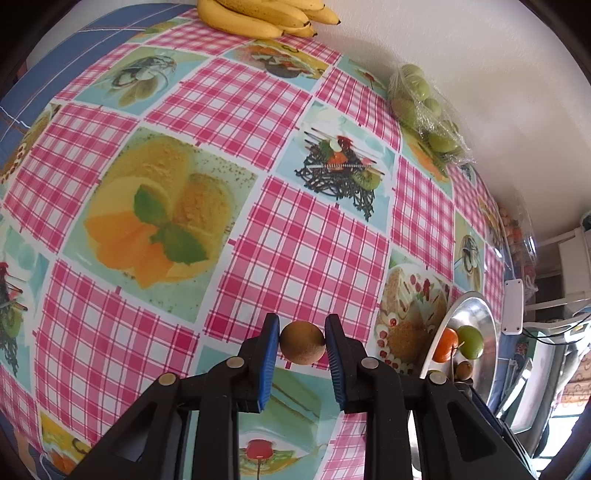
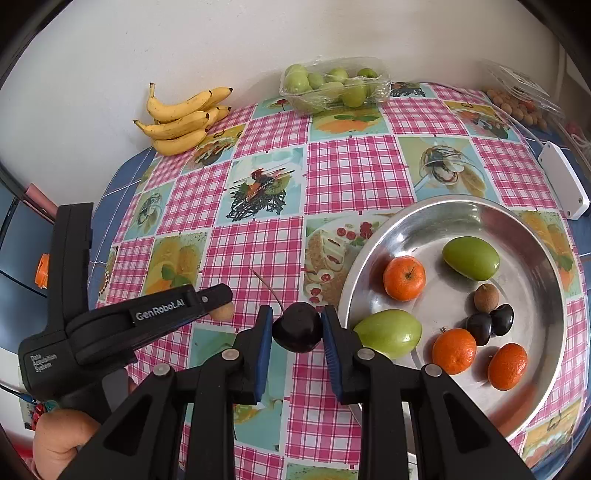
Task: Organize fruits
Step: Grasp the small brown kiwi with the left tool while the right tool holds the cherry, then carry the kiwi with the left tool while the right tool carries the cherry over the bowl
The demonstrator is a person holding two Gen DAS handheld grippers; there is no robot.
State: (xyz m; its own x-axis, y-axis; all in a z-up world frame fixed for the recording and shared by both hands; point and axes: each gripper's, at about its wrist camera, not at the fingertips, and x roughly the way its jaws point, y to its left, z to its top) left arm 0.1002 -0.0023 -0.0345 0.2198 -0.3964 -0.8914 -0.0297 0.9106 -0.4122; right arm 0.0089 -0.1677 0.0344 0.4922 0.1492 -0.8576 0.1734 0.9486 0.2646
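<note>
Right gripper [image 2: 297,328] pinches a soft, bruisable cherry [image 2: 297,326] mid-frame; left gripper [image 1: 302,343] clamps a firm little longan [image 1: 302,342] across its middle.

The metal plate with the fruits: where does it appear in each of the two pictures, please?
Left wrist view: the metal plate is at the lower right edge, seen nearly edge-on, right of the left gripper.
Right wrist view: the metal plate fills the right middle, just right of the right gripper.
Shared landmark: the bananas by the wall.
</note>
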